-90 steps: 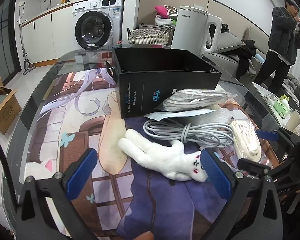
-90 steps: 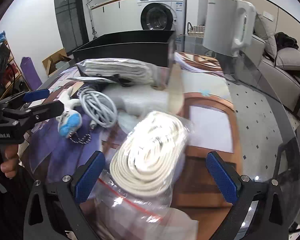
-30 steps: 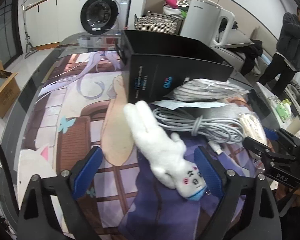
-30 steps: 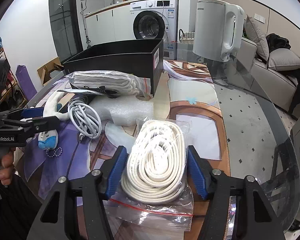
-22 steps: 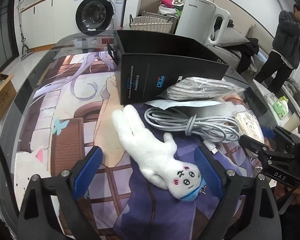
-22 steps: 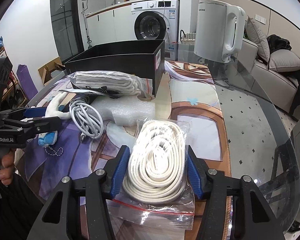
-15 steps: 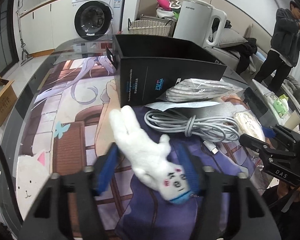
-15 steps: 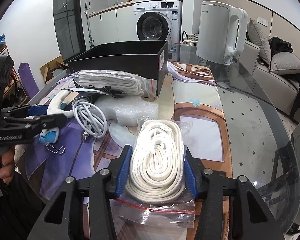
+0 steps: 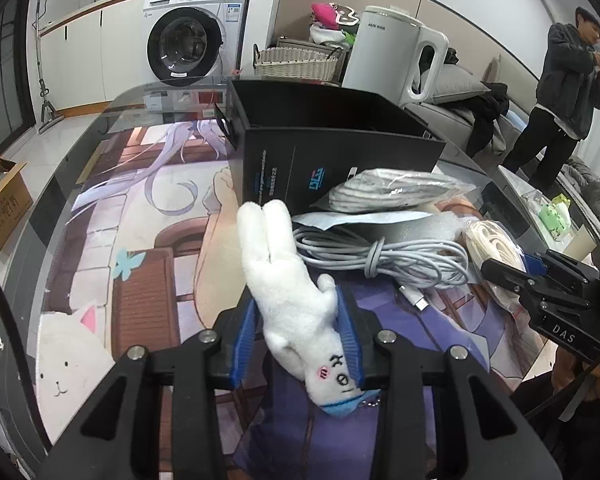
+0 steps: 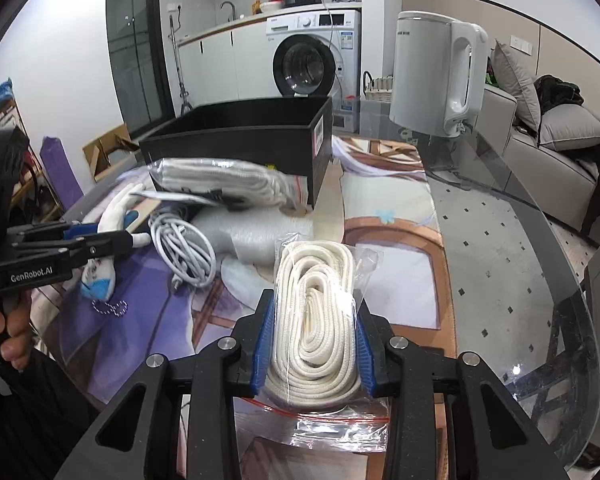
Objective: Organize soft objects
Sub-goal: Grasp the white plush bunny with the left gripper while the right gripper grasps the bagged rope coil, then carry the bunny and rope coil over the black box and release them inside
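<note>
Currently: two grippers, two soft items gripped, one black box standing open.

Left gripper [image 9: 298, 336] has its blue pads on the one white plush rabbit with a blue cap [image 9: 296, 300]; jaws are closing on its body, ears pointing toward the one open-topped black cardboard box [image 9: 332, 148]. Right gripper [image 10: 312, 344] is clamped narrow on the one clear zip bag of coiled cream rope [image 10: 314, 312], pads pressing both sides of the coil. On the printed anime table mat [image 9: 148, 220] between rabbit and box lie one coiled grey cable [image 9: 384, 258], one clear bag of grey-white folded fabric [image 9: 396, 194] and one white foam sheet [image 10: 256, 236]. One white electric kettle [image 10: 436, 74] stands behind the box.
</note>
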